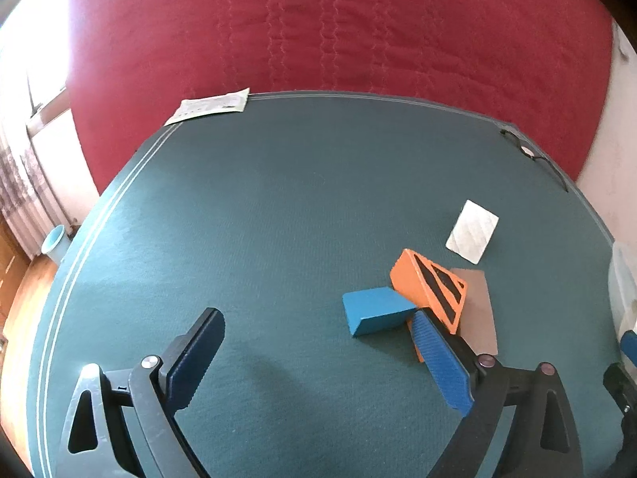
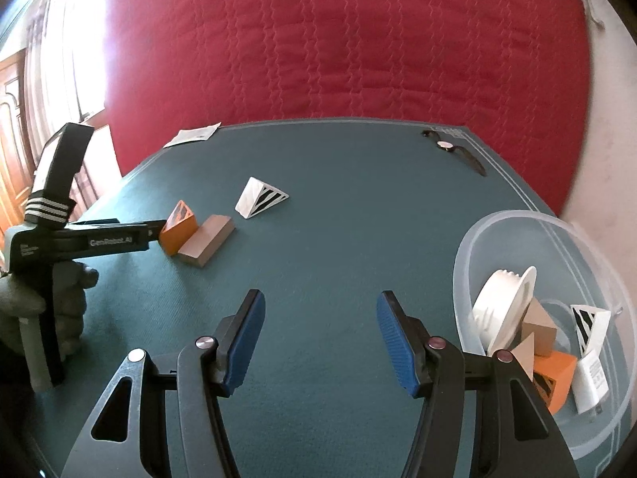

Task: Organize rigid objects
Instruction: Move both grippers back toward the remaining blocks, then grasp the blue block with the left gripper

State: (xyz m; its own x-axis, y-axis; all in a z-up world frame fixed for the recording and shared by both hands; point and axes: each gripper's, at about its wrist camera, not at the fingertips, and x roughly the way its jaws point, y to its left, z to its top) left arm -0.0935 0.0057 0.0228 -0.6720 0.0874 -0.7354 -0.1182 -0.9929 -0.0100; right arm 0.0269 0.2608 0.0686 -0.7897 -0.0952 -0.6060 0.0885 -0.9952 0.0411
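the orange wedge [image 1: 432, 292] lies on the green table [image 1: 278, 219], touching the left gripper's [image 1: 314, 358] right finger [image 1: 440, 362] on its outer side, not between the fingers. a blue block [image 1: 376, 310] sits just beside the wedge, inside that finger's tip, and a brown block [image 1: 477, 310] lies against the wedge's far side. a white wedge [image 1: 471, 231] rests apart, farther back. the left gripper is spread wide and holds nothing.

the right gripper [image 2: 320, 338] also stands wide apart and empty over bare table. to its right is a clear bowl [image 2: 501, 223] holding a white reel [image 2: 503, 312] and more blocks.
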